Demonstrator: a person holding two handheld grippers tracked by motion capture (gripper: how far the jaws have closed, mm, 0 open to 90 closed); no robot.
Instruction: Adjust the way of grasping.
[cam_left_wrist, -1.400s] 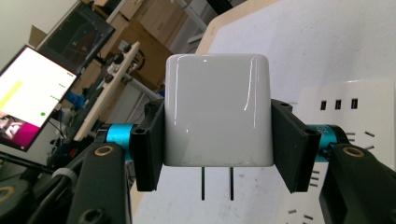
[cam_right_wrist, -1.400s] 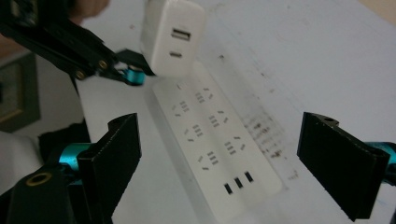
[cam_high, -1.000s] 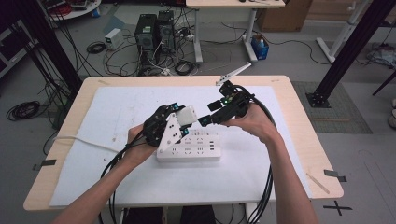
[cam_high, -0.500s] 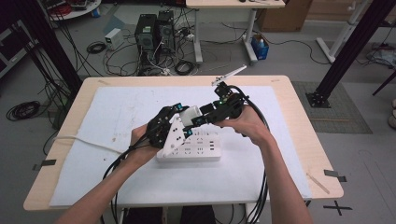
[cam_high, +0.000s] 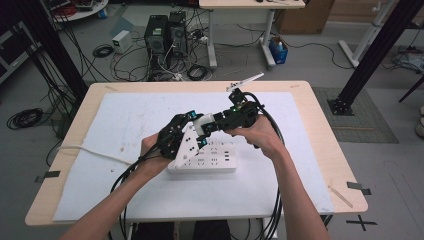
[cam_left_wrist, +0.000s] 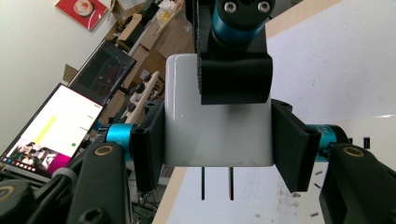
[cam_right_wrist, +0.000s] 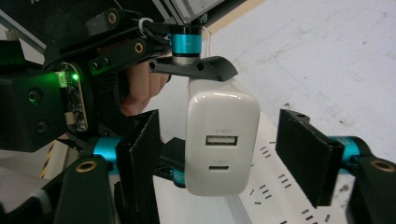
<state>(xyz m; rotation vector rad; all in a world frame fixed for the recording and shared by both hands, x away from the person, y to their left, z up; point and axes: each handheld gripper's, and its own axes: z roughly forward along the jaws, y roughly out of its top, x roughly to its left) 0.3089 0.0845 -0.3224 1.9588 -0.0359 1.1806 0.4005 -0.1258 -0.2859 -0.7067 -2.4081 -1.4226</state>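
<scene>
Two tongs now meet above the white power strip (cam_high: 202, 161) on the worktop (cam_high: 320, 125): left tongs (cam_left_wrist: 217, 135) grasping the white USB charger (cam_left_wrist: 217, 119); right tongs (cam_right_wrist: 229, 154), moved closer, spread wide around it, ready for handover.

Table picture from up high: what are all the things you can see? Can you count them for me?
table: one, light wood, middle of the room
mat: one, white, covering the tabletop
power strip: one, white, flat on the mat
charger: one, white, held above the power strip
computer towers: two, black, on the floor beyond the table
left gripper: one, black, clamped on the charger
right gripper: one, black, jaws apart around the charger
hands: two, holding the grippers
</scene>
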